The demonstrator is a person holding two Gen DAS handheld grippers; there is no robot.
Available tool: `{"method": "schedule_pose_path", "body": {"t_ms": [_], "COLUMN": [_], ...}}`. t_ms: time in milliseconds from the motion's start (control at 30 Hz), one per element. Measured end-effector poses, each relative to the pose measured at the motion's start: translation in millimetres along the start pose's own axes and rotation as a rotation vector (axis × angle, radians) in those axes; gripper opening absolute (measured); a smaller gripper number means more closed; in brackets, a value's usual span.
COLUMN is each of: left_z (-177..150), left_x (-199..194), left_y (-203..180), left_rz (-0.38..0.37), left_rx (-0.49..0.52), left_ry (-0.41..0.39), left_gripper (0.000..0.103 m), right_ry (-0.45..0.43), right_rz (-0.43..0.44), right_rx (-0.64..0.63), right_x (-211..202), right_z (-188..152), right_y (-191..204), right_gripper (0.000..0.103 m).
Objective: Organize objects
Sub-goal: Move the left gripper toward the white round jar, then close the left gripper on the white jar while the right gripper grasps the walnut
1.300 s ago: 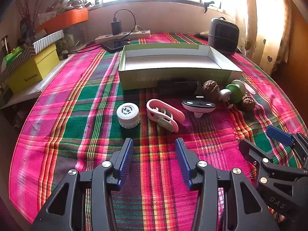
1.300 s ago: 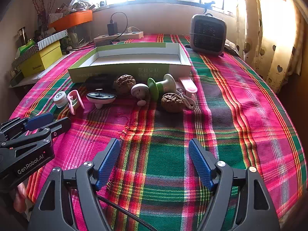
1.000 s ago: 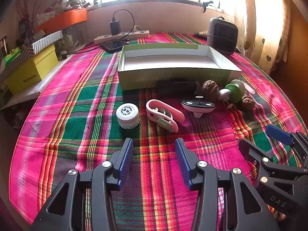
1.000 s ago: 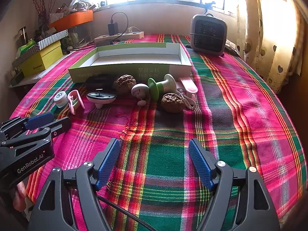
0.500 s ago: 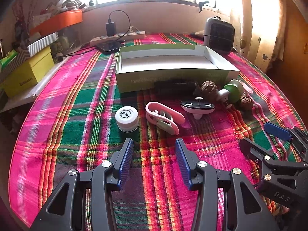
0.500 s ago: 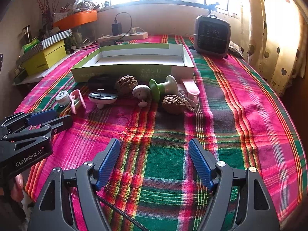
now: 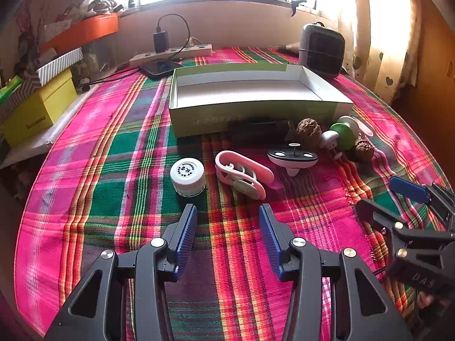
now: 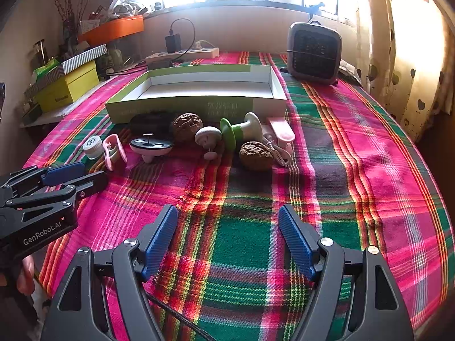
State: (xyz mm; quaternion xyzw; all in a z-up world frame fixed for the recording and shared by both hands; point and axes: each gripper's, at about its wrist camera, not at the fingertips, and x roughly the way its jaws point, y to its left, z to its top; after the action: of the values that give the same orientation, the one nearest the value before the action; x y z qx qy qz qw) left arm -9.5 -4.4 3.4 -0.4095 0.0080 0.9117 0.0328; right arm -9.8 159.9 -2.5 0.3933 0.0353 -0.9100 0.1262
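Observation:
An empty green-sided box [image 7: 256, 113] [image 8: 196, 108] lies on the plaid cloth. In front of it stand a white jar [image 7: 187, 176] [image 8: 92, 147], a pink clip [image 7: 241, 177] [image 8: 113, 150], a black-and-white spinning top [image 7: 293, 159] [image 8: 150, 145], two walnuts [image 7: 308, 130] [image 8: 256, 155], a small mushroom-shaped piece [image 8: 208, 137], a green-and-white piece [image 7: 342, 135] [image 8: 239, 132] and a pink scoop [image 8: 281, 132]. My left gripper [image 7: 227, 231] [image 8: 75, 174] is open, a little short of the jar and clip. My right gripper [image 8: 227, 237] [image 7: 392, 196] is open over bare cloth.
A grey fan heater [image 8: 312, 54] stands at the back right. A power strip [image 7: 173, 54] with a charger and a phone [image 7: 159, 68] lie behind the box. Yellow and striped boxes [image 7: 37, 108] sit at the left edge. Curtains [image 8: 412, 56] hang on the right.
Both grippers have drifted slightly, so the views tilted up a little and show more window. Both stay open; no object on the cloth has moved.

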Motion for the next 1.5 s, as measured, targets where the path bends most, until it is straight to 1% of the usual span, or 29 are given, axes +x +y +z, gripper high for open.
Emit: {"method": "schedule_pose_path", "body": {"t_ms": [200, 467, 600, 767, 900, 1067, 1133, 1300, 1400, 1500], "left_z": [2.1, 7.9, 11.8, 16.1, 20.2, 25.0, 27.3, 33.8, 36.1, 38.2], "left_x": [2.0, 5.0, 8.3, 12.7, 14.0, 17.8, 20.1, 25.8, 27.2, 31.1], "left_y": [7.0, 39.5, 47.2, 53.0, 53.1, 52.1, 51.4, 50.3, 48.4, 48.5], "left_rz": [-0.018, 0.003, 0.001, -0.047, -0.045, -0.056, -0.054, -0.046, -0.039, -0.028], "left_rx": [0.004, -0.070, -0.081, -0.096, -0.086, -0.065, -0.053, -0.032, -0.021, -0.018], "left_ry": [0.005, 0.006, 0.015, 0.027, 0.022, 0.021, 0.021, 0.024, 0.018, 0.027], "left_gripper": [0.044, 0.043, 0.043, 0.043, 0.043, 0.043, 0.043, 0.043, 0.043, 0.043], "right_ry": [0.007, -0.001, 0.008, 0.022, 0.018, 0.021, 0.021, 0.026, 0.026, 0.032], "right_rz": [0.013, -0.018, -0.025, 0.000, 0.009, 0.022, 0.025, 0.038, 0.050, 0.056], "right_rx": [-0.004, 0.031, 0.021, -0.005, -0.023, -0.028, -0.029, -0.027, -0.031, -0.031], "right_x": [2.5, 3.5, 6.2, 12.7, 15.9, 20.5, 21.1, 24.4, 26.3, 27.8], "right_z": [4.7, 17.0, 22.4, 30.4, 35.4, 39.6, 40.2, 41.6, 42.2, 43.6], "right_y": [-9.6, -40.6, -46.0, -44.0, -41.5, -39.1, -37.8, -37.0, -35.0, -34.3], "right_gripper": [0.074, 0.074, 0.074, 0.074, 0.066, 0.066, 0.061, 0.058, 0.053, 0.053]}}
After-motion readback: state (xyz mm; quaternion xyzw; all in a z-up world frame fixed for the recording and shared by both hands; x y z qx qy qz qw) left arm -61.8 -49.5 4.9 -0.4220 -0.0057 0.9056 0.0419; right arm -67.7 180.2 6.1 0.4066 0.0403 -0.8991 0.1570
